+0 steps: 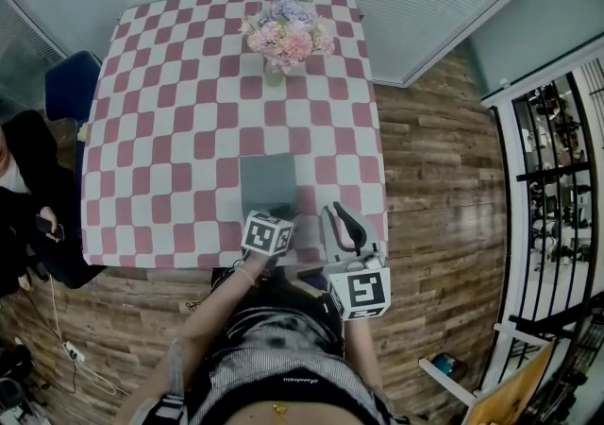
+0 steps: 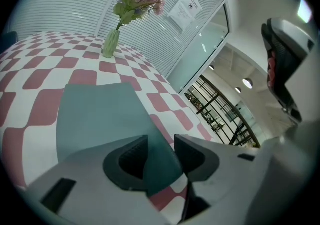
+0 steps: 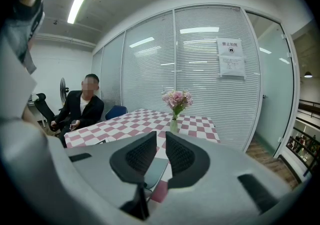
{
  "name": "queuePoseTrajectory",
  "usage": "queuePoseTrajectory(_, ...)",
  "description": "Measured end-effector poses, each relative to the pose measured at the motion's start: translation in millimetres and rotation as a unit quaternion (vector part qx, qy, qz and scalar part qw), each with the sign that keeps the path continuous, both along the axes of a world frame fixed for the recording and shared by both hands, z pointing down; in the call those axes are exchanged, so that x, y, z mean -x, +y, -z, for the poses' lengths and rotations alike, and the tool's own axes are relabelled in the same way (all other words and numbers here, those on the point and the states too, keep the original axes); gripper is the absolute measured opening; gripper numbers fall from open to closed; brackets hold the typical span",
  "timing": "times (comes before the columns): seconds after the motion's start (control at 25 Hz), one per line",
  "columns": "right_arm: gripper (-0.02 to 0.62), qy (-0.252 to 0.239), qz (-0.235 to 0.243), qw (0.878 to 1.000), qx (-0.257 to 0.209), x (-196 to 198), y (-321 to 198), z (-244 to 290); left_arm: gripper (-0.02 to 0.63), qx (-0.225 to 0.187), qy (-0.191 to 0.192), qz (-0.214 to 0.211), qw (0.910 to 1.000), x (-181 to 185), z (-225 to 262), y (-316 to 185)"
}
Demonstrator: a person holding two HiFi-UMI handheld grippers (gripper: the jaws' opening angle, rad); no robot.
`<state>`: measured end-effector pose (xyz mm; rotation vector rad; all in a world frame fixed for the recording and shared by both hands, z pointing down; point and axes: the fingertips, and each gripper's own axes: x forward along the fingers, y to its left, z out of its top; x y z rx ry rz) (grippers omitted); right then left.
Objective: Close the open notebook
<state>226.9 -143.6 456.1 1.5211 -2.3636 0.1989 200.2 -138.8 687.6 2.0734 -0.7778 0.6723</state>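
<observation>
The notebook (image 1: 269, 185) lies flat on the pink-and-white checkered table (image 1: 160, 130) near its front edge, its grey-teal cover (image 2: 100, 114) facing up. My left gripper (image 1: 286, 217) is at the notebook's near right corner. In the left gripper view that corner sits between the jaws of the left gripper (image 2: 161, 141), which stand apart and do not press on it. My right gripper (image 1: 345, 221) hovers just right of the notebook, over the table's front edge. In the right gripper view the right gripper (image 3: 161, 136) has its jaws almost together, with nothing between them and the notebook (image 3: 155, 169) below.
A glass vase of pink flowers (image 1: 288, 36) stands at the table's far side. A person in dark clothes (image 1: 24, 187) sits at the left beside a blue chair (image 1: 71, 83). Glass walls with blinds lie beyond the table, and a black railing (image 1: 557, 159) runs on the right.
</observation>
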Motion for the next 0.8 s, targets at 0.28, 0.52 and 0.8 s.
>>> queuePoseTrajectory(0.28,0.060,0.001,0.001,1.000,0.002,1,1,-1,0.219,0.014,0.029,-0.019,0.9993,-7,-5,8)
queuePoseTrajectory(0.52,0.060,0.002,0.004,1.000,0.003,3,0,-2,0.255,0.000,0.049,-0.032,0.9983,-12,-2,13)
queuePoseTrajectory(0.8,0.060,0.004,0.005,1.000,0.004,4,-3,0,0.255,-0.014,0.075,-0.039,0.9963,-10,6,18)
